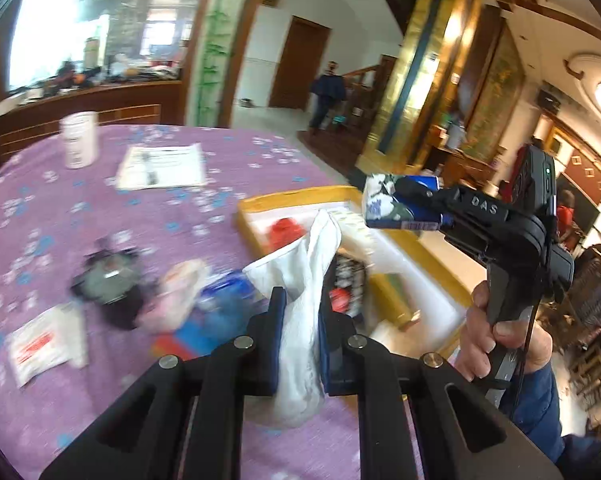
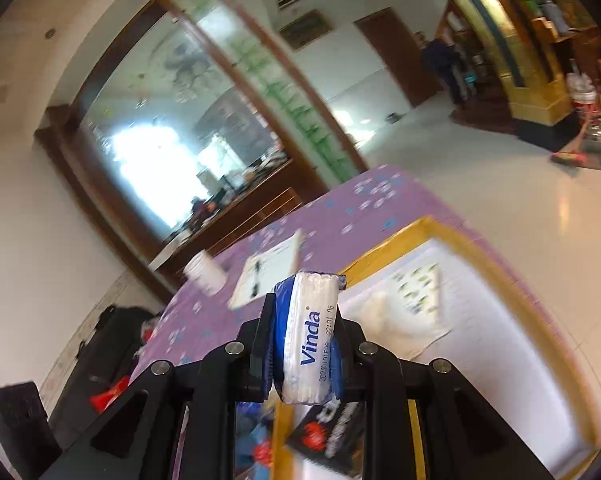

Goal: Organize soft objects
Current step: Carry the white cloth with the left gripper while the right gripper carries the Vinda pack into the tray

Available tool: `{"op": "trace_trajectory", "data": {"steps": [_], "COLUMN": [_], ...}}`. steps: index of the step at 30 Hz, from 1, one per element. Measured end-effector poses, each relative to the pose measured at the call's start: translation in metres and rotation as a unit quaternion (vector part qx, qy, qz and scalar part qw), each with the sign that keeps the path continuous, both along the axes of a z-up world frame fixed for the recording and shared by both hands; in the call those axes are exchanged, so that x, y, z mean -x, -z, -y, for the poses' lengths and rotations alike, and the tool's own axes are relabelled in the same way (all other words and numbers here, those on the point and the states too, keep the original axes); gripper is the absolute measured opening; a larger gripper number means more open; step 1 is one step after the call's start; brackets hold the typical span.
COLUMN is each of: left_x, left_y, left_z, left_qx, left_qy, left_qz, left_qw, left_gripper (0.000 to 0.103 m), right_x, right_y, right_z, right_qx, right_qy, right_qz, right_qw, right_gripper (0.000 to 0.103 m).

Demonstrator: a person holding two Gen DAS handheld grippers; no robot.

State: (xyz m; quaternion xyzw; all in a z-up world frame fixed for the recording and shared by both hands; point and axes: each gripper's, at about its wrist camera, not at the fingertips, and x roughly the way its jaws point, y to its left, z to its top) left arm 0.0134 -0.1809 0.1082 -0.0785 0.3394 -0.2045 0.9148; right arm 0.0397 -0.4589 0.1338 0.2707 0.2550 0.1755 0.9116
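- Left gripper (image 1: 300, 320): jaws drawn close together and clamped on a white cloth (image 1: 308, 280), a soft, crumpled fabric that rises above the fingertips and bulges out below them. The cloth hangs over the near edge of the yellow-rimmed box (image 1: 300, 196).
- Right gripper (image 2: 306, 334): jaws narrowly apart and pressed on a tissue pack (image 2: 310, 332), a small soft pack in glossy blue-and-white wrap, printed "Vinda", with stacked white tissue edges showing at its end. In the left wrist view the same pack (image 1: 396, 204) is held above the far right side of the box, by the right gripper (image 1: 416, 200) in a hand (image 1: 496, 332) with a blue sleeve.
- Yellow-rimmed box: shallow, rectangular, with a white lining; it sits on the purple flowered tablecloth (image 1: 100, 216). Inside lie a red item (image 1: 286, 230) and a black-and-red packet (image 2: 328, 436), both too blurred to identify.
- Left of the box on the tablecloth: a pink soft item (image 1: 180, 292), a blue packet (image 1: 224, 304), a dark object (image 1: 108, 280) and a clear sachet (image 1: 44, 344), all smeared by motion blur.
- Beyond the box: a white cylindrical container (image 1: 79, 140) and a printed sheet (image 1: 160, 166), its text unreadable.
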Motion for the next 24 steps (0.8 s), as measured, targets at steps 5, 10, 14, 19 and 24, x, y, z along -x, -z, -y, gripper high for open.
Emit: {"op": "trace_trajectory", "data": {"steps": [5,10,14,19,24], "left_x": [-0.037,-0.060,-0.070,-0.071,-0.072], "left_y": [0.007,0.033,0.058,0.072,0.074], "left_z": [0.057,0.109,0.123,0.118,0.109], "left_qx": [0.038,0.035,0.015,0.015,0.025], "left_qy": [0.064,0.110,0.114,0.113,0.113], "left_qz": [-0.027,-0.055,-0.080,-0.093,-0.090], "left_qw": [0.9968,0.9918,0.9901,0.9892,0.9891], "left_gripper": [0.013,0.014,0.014,0.014,0.019], "right_x": [-0.020,-0.040,-0.047,-0.046,-0.044], "right_y": [-0.001,0.029,0.043,0.045,0.047], "right_z": [0.029,0.047,0.055,0.047,0.048], "right_qx": [0.031,0.054,0.053,0.075,0.075], "right_qy": [0.055,0.084,0.082,0.076,0.087], "right_qz": [-0.028,-0.096,-0.122,-0.130,-0.136], "right_qw": [0.998,0.990,0.988,0.986,0.984], "right_gripper": [0.023,0.023,0.023,0.025,0.028]}}
